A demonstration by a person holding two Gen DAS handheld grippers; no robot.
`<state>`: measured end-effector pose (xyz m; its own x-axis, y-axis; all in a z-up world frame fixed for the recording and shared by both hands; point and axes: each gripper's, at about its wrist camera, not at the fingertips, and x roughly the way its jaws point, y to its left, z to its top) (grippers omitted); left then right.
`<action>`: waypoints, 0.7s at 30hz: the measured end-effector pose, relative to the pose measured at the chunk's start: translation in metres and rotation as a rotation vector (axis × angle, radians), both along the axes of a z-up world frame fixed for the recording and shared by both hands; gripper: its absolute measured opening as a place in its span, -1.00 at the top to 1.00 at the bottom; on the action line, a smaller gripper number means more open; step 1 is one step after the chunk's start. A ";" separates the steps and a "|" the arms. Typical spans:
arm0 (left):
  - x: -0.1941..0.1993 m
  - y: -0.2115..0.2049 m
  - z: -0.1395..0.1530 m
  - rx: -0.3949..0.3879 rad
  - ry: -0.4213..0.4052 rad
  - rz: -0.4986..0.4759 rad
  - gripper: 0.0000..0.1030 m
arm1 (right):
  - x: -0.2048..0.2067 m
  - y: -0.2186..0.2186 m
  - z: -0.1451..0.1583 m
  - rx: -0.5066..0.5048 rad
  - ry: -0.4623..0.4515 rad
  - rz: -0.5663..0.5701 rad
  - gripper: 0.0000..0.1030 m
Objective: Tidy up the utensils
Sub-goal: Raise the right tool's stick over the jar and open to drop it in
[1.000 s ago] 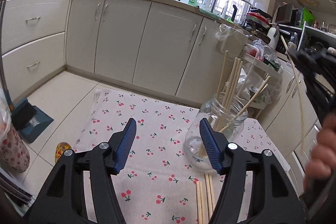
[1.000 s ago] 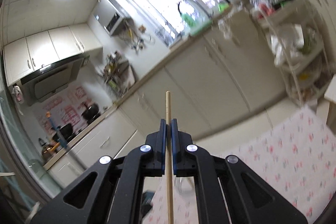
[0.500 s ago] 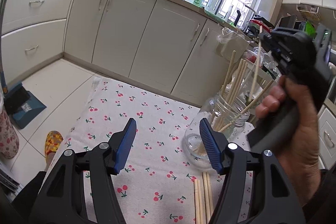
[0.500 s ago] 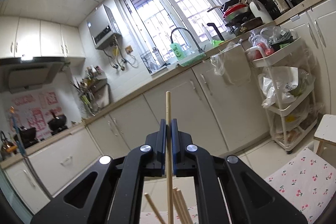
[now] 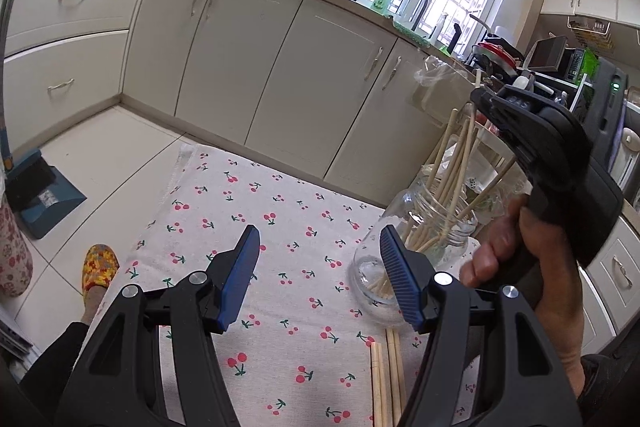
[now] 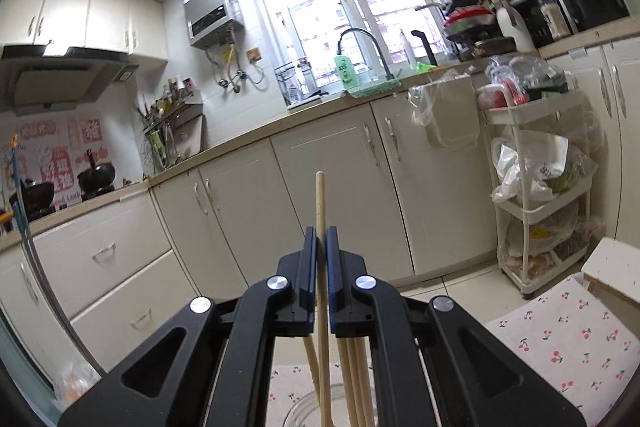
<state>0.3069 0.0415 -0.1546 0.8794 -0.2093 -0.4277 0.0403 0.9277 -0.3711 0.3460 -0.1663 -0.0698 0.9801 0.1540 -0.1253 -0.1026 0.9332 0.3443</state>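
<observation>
1. Left gripper (image 5: 320, 279): blue-padded jaws spread wide, nothing between them, above the cherry-print tablecloth (image 5: 256, 211).
2. Right gripper (image 6: 321, 259): jaws clamped on one pale wooden chopstick (image 6: 320, 203), held upright over the clear glass jar (image 5: 412, 247).
3. Jar stands on the cloth's right side, holding several chopsticks.
4. Loose wooden chopsticks (image 5: 386, 379) lie flat on the cloth, just near of the jar.

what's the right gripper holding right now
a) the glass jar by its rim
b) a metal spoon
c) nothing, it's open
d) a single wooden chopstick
d: in the right wrist view the right gripper has its blue pads closed on one upright chopstick, whose lower end hangs over the mouth of the glass jar that already holds several others.
</observation>
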 end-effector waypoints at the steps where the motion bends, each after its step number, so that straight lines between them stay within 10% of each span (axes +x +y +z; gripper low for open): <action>1: 0.000 -0.001 0.000 0.002 0.001 0.002 -0.15 | -0.001 0.000 -0.001 -0.008 -0.001 0.007 0.89; 11: 0.000 -0.006 0.001 0.025 0.023 -0.006 -0.16 | -0.027 0.004 -0.003 -0.101 0.002 0.046 0.87; 21: -0.013 -0.012 0.006 0.073 0.069 -0.030 -0.19 | -0.068 -0.011 -0.002 -0.132 0.060 0.068 0.31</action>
